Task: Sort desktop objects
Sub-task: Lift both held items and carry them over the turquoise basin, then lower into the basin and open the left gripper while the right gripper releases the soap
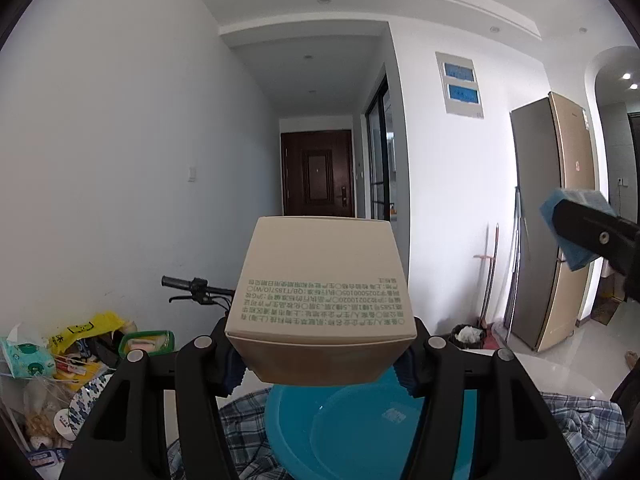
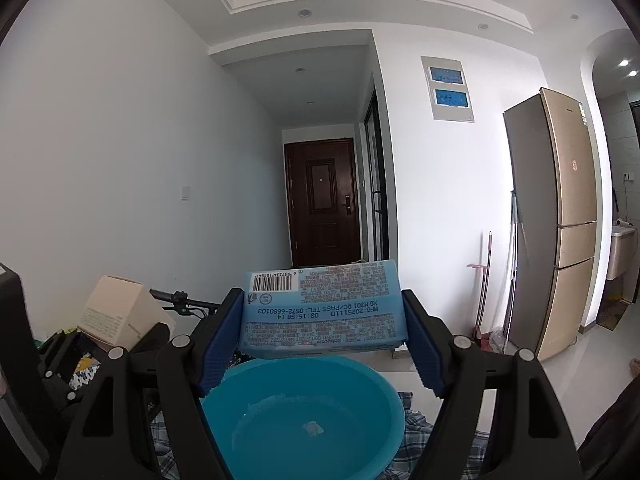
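The blue basin (image 2: 304,412) is taken as the landmark, since both carried things appear bound for it. A beige carton (image 1: 320,308) printed with green text is clamped between the pads of the left claw (image 1: 320,364), held above the basin's near rim; in the left wrist view the basin is seen directly below the carton and slightly ahead. A blue wet-wipe pack (image 2: 324,312) with a barcode is gripped in the right claw (image 2: 320,352), its long axis lying across the jaws, and it is likewise held above the basin, over the far part of the bowl. Both claws are closed on their loads, neither pad standing free. The two loads are set side by side, the carton to the left of the pack, with a gap between them. The basin appears empty apart from a small label on its floor, and it is rested on a plaid cloth (image 2: 416,420). A drop from either claw is judged to land inside the basin; the right load seems the better centred.
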A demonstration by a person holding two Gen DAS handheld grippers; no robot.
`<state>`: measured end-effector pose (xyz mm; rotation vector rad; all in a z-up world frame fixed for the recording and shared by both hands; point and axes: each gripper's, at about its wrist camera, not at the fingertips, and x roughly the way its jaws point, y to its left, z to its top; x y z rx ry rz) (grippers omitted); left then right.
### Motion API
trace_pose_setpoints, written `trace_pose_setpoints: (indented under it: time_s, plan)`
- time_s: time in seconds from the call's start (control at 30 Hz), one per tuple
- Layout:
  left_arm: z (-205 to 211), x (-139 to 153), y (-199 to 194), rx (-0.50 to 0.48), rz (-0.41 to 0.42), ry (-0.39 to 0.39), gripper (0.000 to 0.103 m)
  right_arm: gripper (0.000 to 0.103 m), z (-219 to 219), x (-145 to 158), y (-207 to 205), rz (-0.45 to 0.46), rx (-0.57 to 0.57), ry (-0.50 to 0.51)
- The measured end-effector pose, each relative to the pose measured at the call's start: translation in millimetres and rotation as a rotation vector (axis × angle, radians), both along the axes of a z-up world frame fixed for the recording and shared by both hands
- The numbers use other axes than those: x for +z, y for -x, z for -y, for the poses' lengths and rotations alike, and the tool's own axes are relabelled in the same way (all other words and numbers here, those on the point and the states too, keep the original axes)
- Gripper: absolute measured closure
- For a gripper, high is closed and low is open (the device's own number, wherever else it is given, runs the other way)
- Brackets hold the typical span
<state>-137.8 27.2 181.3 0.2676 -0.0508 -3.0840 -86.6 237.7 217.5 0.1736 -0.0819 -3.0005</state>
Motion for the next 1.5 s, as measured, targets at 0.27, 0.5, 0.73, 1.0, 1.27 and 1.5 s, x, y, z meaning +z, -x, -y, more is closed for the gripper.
trace_pose_setpoints:
  time_s: [0.27,0.5,0.73,1.0,1.27,1.5]
  plan:
    - [1,-36,60,0.002,0.183,-0.017,0.042,0.029,8,-32,60,0.174,0.004,-0.024]
    - [7,-57,89,0.003,0.283,-0.042,0.042,0.029,4,-60,100,0.315,0.009,-0.015]
    - [9,-90,109,-0.016,0.401,-0.068,0.042,0.029,1,-81,122,0.391,-0.001,-0.002]
    - [12,-109,125,0.004,0.466,-0.065,0.042,0.029,12,-105,142,0.475,0.030,-0.028]
    - [22,-131,142,0.012,0.556,-0.083,0.042,0.029,20,-118,150,0.518,0.048,-0.053]
    - [14,-155,153,-0.022,0.654,-0.075,0.042,0.029,29,-138,165,0.585,0.052,-0.087]
